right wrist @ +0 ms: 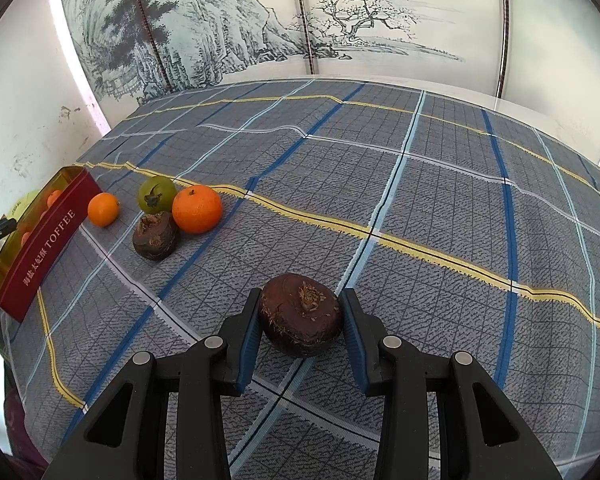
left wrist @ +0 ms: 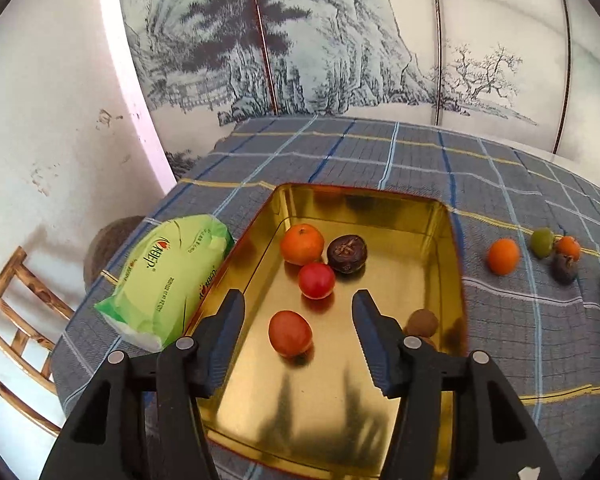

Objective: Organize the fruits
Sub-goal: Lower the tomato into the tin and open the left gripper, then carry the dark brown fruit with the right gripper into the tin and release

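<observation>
My left gripper (left wrist: 298, 296) stands open over the gold tin (left wrist: 454, 240). An orange-red fruit (left wrist: 290, 333) lies on the tin floor below the gap, untouched by the pads. Farther in lie a tangerine (left wrist: 302, 244), a red tomato (left wrist: 317, 280), a dark brown fruit (left wrist: 347, 253) and a small brown one (left wrist: 421, 322). My right gripper (right wrist: 302, 292) is shut on a dark brown round fruit (right wrist: 300, 314) at the checked cloth. To its far left sit a small orange (right wrist: 103, 209), a green fruit (right wrist: 157, 194), a tangerine (right wrist: 197, 209) and another dark fruit (right wrist: 155, 236), beside the tin's red side (right wrist: 48, 248).
A green pack of wipes (left wrist: 168, 276) lies against the tin's left wall. A wooden chair (left wrist: 16, 320) stands off the table's left edge. A painted screen (left wrist: 320, 40) rises behind the table. The checked cloth (right wrist: 420, 200) stretches bare to the right.
</observation>
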The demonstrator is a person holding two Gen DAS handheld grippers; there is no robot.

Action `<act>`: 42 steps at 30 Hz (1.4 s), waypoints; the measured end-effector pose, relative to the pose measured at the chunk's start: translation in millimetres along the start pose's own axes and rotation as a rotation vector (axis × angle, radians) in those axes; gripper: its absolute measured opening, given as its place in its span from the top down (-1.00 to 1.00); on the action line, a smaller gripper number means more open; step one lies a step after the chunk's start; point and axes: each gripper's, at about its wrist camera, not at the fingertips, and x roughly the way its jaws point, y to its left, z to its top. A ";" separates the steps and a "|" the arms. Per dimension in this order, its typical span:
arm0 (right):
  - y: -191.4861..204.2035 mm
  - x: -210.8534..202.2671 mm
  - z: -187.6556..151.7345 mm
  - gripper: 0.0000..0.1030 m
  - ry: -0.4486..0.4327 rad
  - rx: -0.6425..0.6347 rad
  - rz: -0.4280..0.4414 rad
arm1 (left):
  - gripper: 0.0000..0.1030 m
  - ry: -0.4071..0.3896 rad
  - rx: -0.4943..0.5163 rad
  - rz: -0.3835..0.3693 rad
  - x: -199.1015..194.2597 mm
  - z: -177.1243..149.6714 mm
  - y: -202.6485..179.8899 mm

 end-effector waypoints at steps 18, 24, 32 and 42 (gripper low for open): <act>1.7 0.4 -0.9 0.24 0.005 -0.029 -0.035 | -0.34 -0.130 0.089 0.099 -76.0 -12.8 -36.3; 7.2 -4.7 -5.9 0.24 0.005 -0.036 -0.045 | -0.40 -0.176 0.136 0.129 -97.6 -18.8 -43.4; 11.7 -14.9 -17.0 0.24 0.005 -0.012 -0.026 | -0.45 -0.196 0.137 0.127 -114.1 -22.2 -43.1; 22.4 -27.7 -28.4 0.24 0.010 -0.001 0.001 | -0.46 -0.142 0.069 0.068 -119.0 -26.0 -31.2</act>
